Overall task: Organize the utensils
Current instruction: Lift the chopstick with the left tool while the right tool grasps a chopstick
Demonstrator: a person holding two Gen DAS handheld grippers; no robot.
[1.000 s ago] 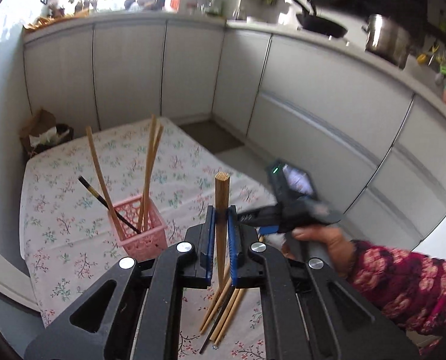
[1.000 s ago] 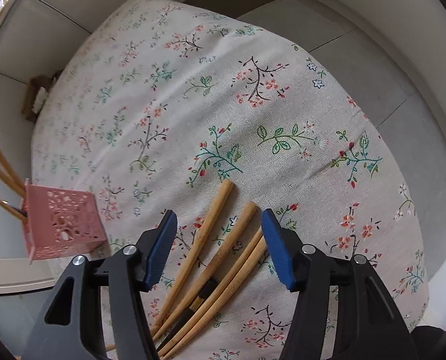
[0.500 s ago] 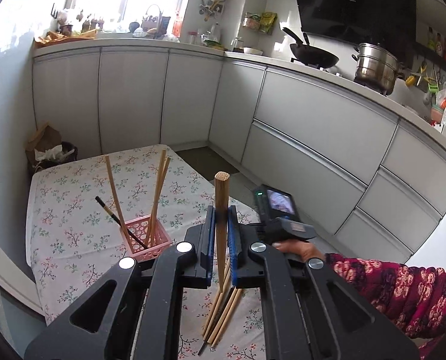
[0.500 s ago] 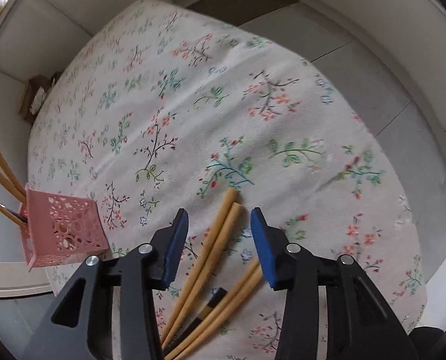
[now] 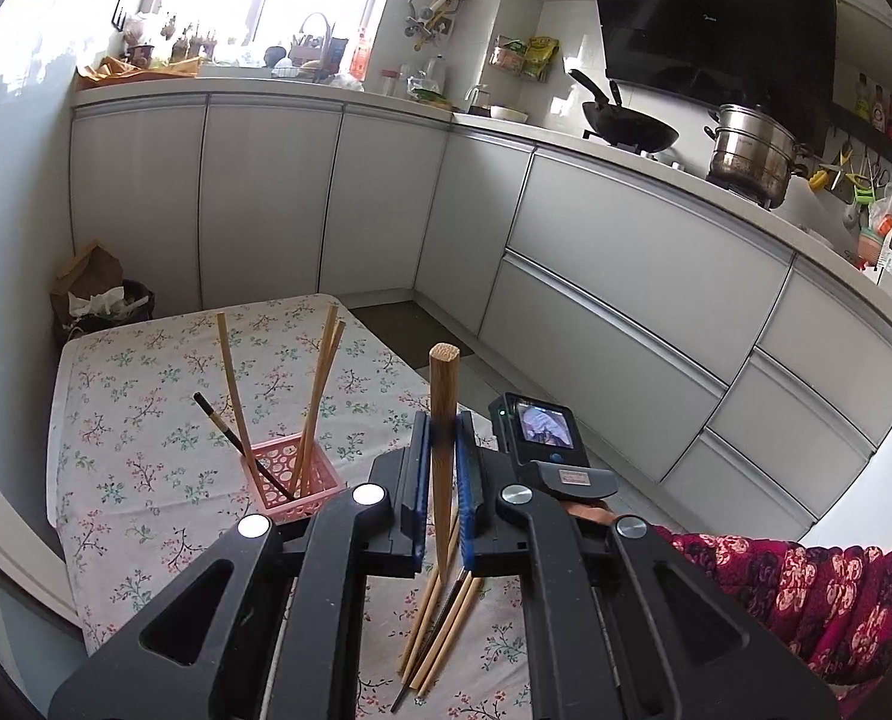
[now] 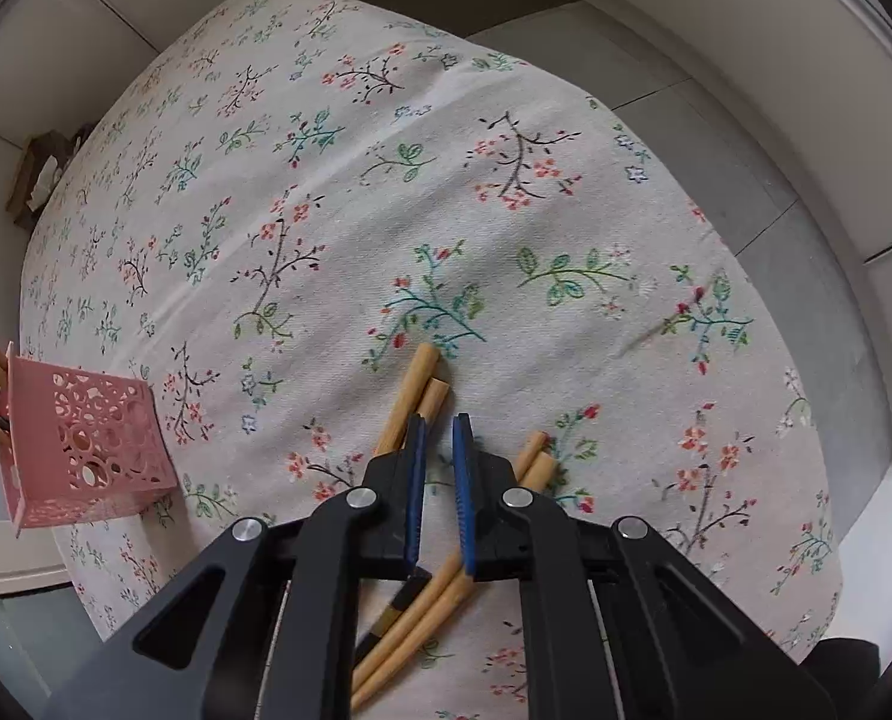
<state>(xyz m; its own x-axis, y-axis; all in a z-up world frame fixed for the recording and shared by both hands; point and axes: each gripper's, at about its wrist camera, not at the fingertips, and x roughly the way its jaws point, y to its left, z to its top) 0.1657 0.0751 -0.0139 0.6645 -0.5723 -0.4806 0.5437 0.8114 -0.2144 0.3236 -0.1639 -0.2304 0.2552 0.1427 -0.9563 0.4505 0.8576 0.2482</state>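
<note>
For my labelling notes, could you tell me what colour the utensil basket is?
Pink basket, with cut-out holes; clearest in the right wrist view.

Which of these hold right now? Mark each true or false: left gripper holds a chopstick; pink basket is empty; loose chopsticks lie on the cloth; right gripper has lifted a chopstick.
1. The left gripper is shut on a wooden chopstick. True.
2. The pink basket is empty. False: several chopsticks stand in it.
3. Loose chopsticks lie on the floral tablecloth. True.
4. The right gripper has lifted a chopstick. False: nothing between its jaws; the chopsticks lie flat.
</note>
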